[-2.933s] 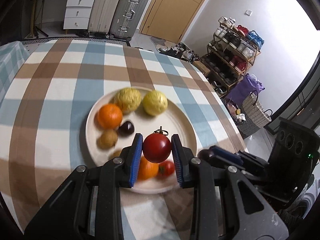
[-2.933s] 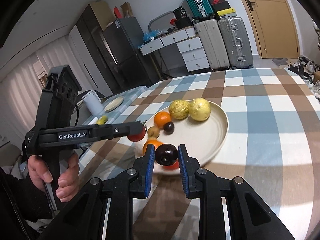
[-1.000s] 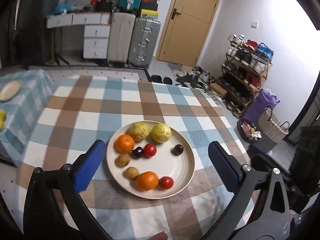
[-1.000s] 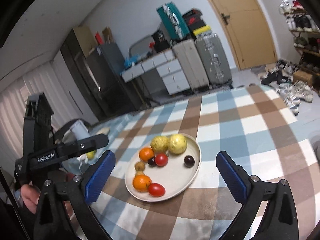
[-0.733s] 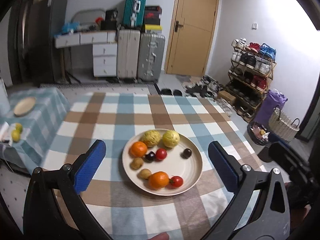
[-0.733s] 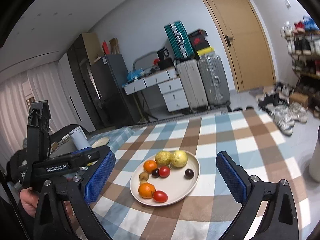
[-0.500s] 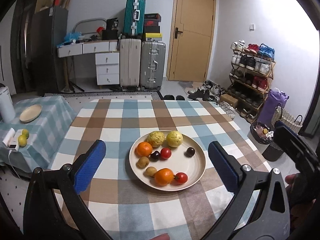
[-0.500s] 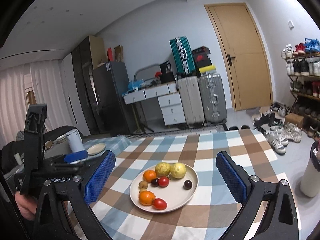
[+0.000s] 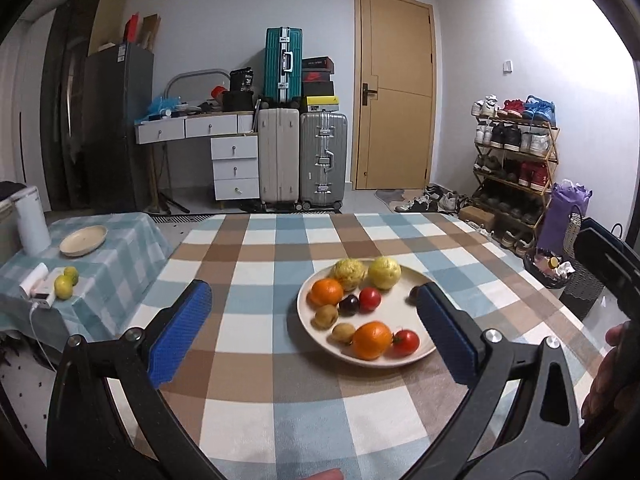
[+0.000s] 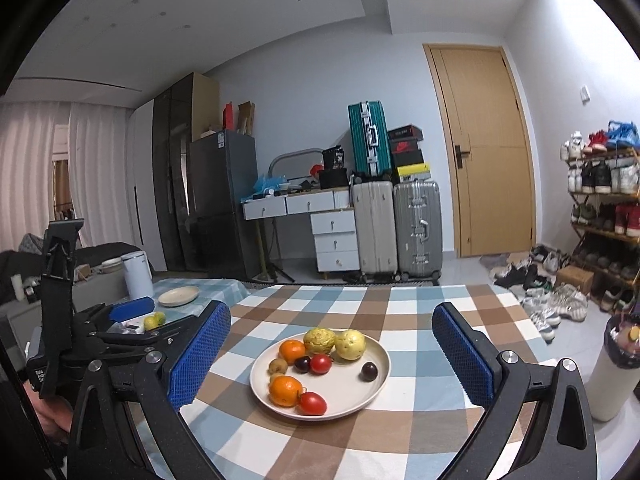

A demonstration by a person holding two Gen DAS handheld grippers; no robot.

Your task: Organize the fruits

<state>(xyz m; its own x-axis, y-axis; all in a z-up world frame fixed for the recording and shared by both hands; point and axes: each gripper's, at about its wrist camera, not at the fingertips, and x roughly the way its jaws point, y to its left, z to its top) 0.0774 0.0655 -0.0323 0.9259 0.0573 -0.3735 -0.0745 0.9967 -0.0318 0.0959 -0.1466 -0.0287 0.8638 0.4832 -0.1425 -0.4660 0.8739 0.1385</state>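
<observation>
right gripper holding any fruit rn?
No. The right gripper is wide open with nothing between its pads, and the fruit lies on the plate beyond it.

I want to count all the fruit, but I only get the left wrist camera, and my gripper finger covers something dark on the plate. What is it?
Observer: In the right wrist view it is a dark plum. It lies by itself on the right side of the plate and touches no other fruit.
Operator: Is anything else hiding behind my finger?
Observer: No, there is only bare plate around that plum.
Operator: Is my right gripper holding a fruit? I only see its handle.
Observer: No. The right gripper is wide open, with nothing between its blue pads.
</observation>
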